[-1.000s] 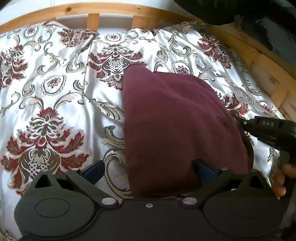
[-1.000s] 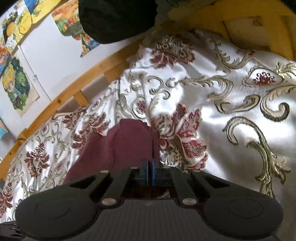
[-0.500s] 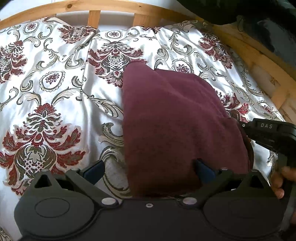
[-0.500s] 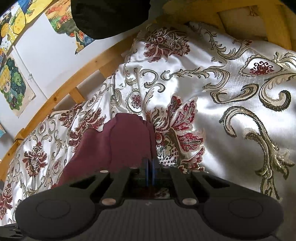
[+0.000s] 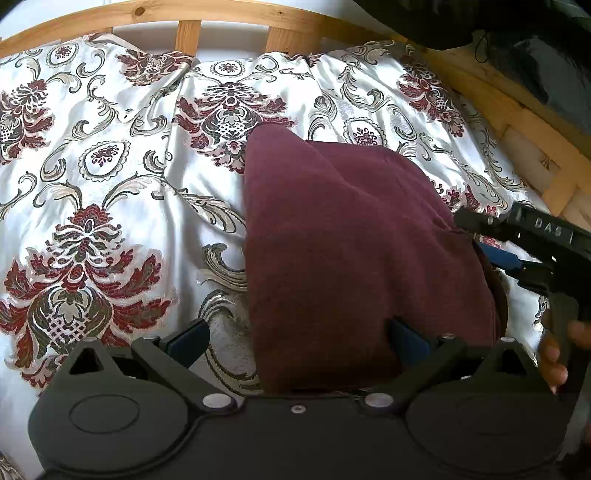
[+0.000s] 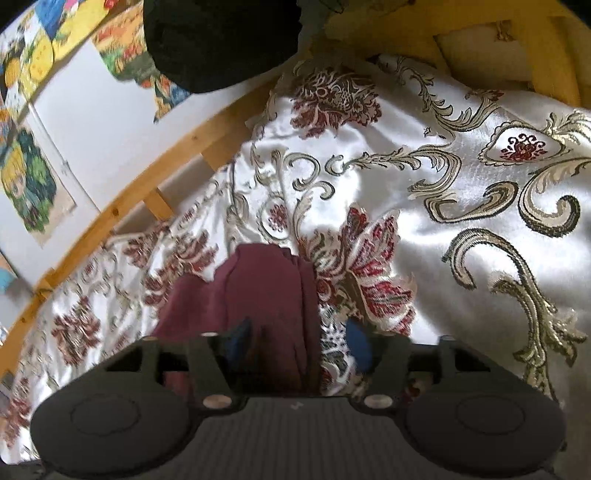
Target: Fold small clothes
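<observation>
A folded maroon garment (image 5: 351,251) lies on the floral bedspread (image 5: 92,192). My left gripper (image 5: 299,338) is open, its blue fingers wide apart at the garment's near edge, the right finger resting on the cloth. My right gripper (image 6: 301,341) is open over the garment's (image 6: 258,295) right edge, with the cloth lying between its fingers. In the left wrist view the right gripper (image 5: 517,254) shows at the garment's right side, held by a hand.
A wooden bed rail (image 5: 221,16) runs along the far side and the right side (image 5: 524,122). A dark cloth (image 6: 221,40) hangs over the rail. Colourful pictures (image 6: 29,177) hang on the white wall behind.
My right gripper has opened and let go of the garment's edge. The left gripper stays open and has drawn back slightly.
</observation>
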Demonstrator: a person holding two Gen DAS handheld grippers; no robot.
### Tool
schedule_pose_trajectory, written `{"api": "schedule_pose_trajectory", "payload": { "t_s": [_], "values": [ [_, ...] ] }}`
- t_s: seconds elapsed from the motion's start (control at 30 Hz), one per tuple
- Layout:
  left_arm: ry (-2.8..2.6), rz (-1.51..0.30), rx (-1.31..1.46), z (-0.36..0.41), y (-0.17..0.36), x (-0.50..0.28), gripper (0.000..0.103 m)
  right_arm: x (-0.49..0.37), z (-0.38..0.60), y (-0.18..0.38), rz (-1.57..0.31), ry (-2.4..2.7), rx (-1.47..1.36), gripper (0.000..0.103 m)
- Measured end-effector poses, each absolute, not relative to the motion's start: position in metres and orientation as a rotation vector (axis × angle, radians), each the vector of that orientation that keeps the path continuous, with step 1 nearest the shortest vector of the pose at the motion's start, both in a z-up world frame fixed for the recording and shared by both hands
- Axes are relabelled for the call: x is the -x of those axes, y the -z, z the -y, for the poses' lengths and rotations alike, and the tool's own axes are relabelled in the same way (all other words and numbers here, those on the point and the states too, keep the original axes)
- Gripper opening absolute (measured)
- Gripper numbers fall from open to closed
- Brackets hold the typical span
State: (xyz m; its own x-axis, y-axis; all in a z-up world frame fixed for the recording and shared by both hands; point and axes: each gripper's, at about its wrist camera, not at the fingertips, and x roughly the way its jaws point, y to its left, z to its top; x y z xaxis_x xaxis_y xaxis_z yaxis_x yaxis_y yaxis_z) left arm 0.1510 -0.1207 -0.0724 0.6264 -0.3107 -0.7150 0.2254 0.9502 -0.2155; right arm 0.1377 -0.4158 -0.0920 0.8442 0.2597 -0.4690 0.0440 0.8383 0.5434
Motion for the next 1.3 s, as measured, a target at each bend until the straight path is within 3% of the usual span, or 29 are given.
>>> {"api": "schedule_pose_trajectory", "payload": {
  "t_s": [0.03,0.37,0.47,0.53,0.7,1.1,1.3],
  "values": [
    [0.308,-0.839,0.108,0.121,0.072,-0.151,0.102,-0.140,0.417,0.094,-0.558,-0.122,-0.581,0.082],
    [0.302,-0.834,0.090,0.122,0.072,-0.150,0.102,-0.168,0.404,0.104,-0.578,-0.178,-0.593,0.084],
    [0.299,-0.832,0.083,0.123,0.071,-0.149,0.102,-0.168,0.401,0.107,-0.588,-0.172,-0.589,0.070],
    [0.298,-0.831,0.084,0.123,0.072,-0.149,0.102,-0.169,0.402,0.110,-0.604,-0.179,-0.612,0.046],
    [0.304,-0.842,0.096,0.122,0.072,-0.152,0.102,-0.165,0.405,0.111,-0.594,-0.195,-0.619,0.028],
    [0.475,-0.846,0.328,0.090,0.052,-0.213,0.102,-0.162,0.412,0.123,-0.593,-0.193,-0.655,0.026],
    [0.525,-1.035,0.501,0.085,0.082,-0.259,0.093,-0.161,0.413,0.126,-0.589,-0.201,-0.654,0.026]
  ]
}}
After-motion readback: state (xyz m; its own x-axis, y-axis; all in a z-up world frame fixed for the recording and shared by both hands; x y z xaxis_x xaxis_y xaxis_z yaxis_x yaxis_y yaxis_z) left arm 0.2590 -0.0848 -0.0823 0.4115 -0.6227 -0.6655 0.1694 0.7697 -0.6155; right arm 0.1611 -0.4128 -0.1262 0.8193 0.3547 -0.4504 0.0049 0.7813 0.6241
